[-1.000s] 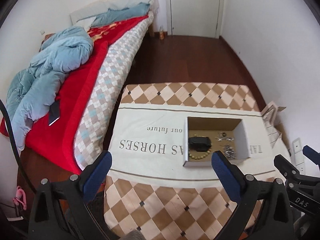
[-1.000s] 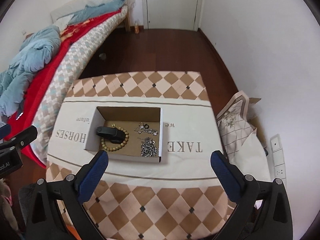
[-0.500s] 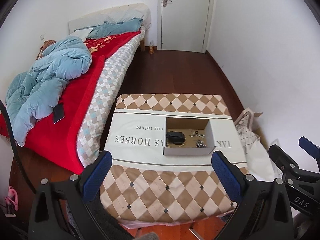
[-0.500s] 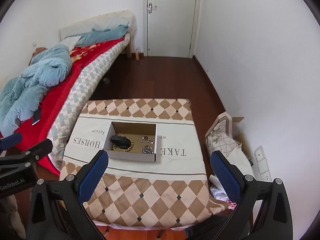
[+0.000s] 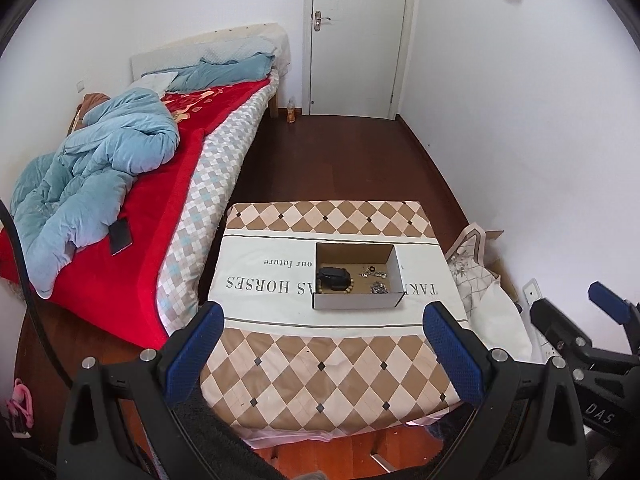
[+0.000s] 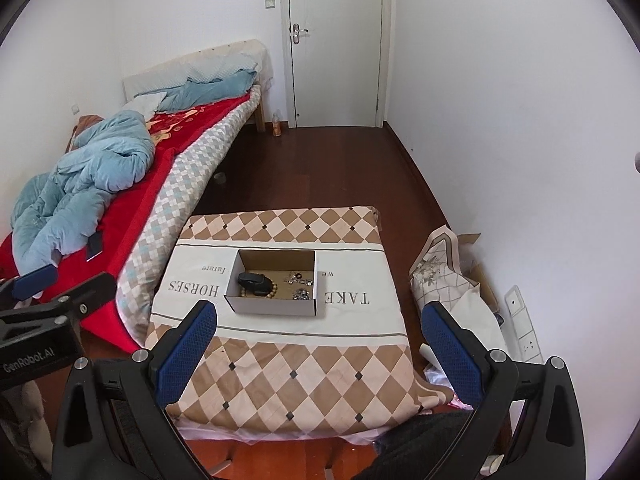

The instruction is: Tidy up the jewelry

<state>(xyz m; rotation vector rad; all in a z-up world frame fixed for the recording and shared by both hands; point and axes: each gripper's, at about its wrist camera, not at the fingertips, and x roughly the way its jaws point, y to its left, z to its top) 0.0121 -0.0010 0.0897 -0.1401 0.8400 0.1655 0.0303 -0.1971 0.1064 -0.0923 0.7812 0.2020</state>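
Observation:
An open cardboard box (image 5: 357, 300) (image 6: 276, 305) stands in the middle of a cloth-covered table (image 5: 328, 364) (image 6: 280, 360). Inside lie a black watch-like item (image 5: 333, 274) (image 6: 252, 280) on a wooden bead bracelet (image 5: 349, 287) (image 6: 272, 290) and tangled silver chains (image 5: 378, 286) (image 6: 301, 293). My left gripper (image 5: 324, 328) is open and empty, well back from the table's near edge. My right gripper (image 6: 320, 326) is open and empty too, also held back and high. The right gripper shows at the right of the left wrist view (image 5: 576, 332).
A bed (image 5: 192, 184) with a red blanket and blue duvet (image 5: 92, 168) runs along the table's left side. A patterned bag and a cardboard box (image 6: 448, 276) lie on the floor at the right by the wall. A closed door (image 6: 336, 40) is at the far end.
Both grippers have pulled back and up from the box, which now looks smaller and farther. Both stay open and empty. The box contents have not moved.

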